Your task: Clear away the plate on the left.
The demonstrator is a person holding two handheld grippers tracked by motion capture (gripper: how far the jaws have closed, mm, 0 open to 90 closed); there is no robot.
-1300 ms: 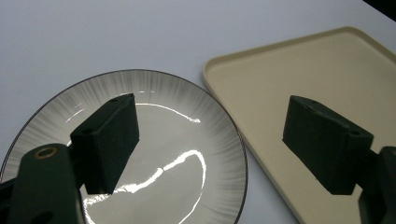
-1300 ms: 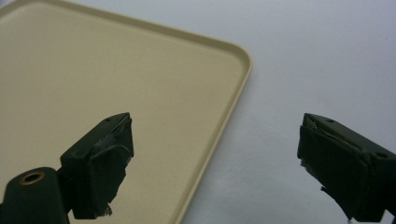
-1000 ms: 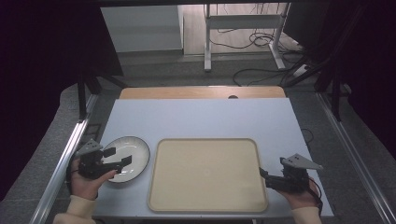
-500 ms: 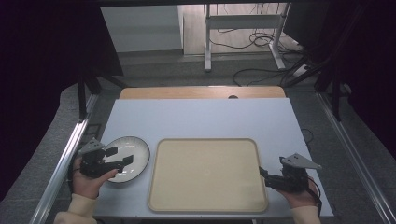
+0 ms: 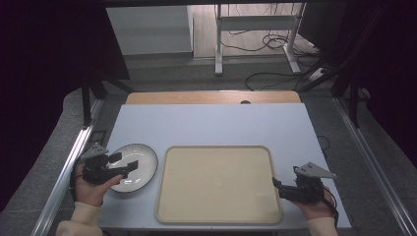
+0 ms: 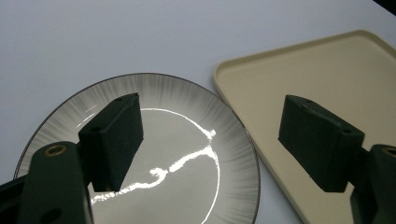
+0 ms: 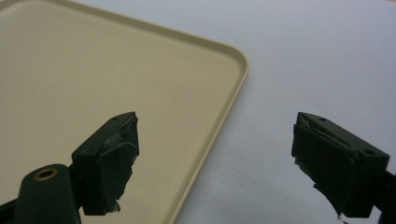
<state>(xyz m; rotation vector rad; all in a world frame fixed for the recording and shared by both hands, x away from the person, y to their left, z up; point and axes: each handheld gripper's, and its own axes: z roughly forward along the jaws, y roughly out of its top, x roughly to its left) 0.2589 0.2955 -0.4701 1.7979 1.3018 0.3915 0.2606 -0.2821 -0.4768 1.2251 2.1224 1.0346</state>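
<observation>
1. The left gripper (image 5: 122,166) hangs over the plate (image 5: 142,156) near the desk's (image 5: 211,123) front left corner, jaws spread wide and holding nothing; in the left gripper view one jaw sits above the glossy centre of the plate (image 6: 187,154), the other above the neighbouring tray (image 6: 327,74).
2. The risk here: a straddle like this means a closing pinch could catch the tray's lip along with the plate's rim, or miss both.
3. The plate's glazed, shiny surface looks slick; a shallow bite on its thin rim could let it slip and clatter back onto the desk.
4. Plate and tray lie just beside each other, so a careless lift may knock the plate's edge against the tray's left edge.
5. The right gripper (image 5: 278,186) waits wide open and empty at the tray's front right corner, its jaws straddling the tray's raised edge (image 7: 233,93); an early nudge there would shift the tray.
</observation>
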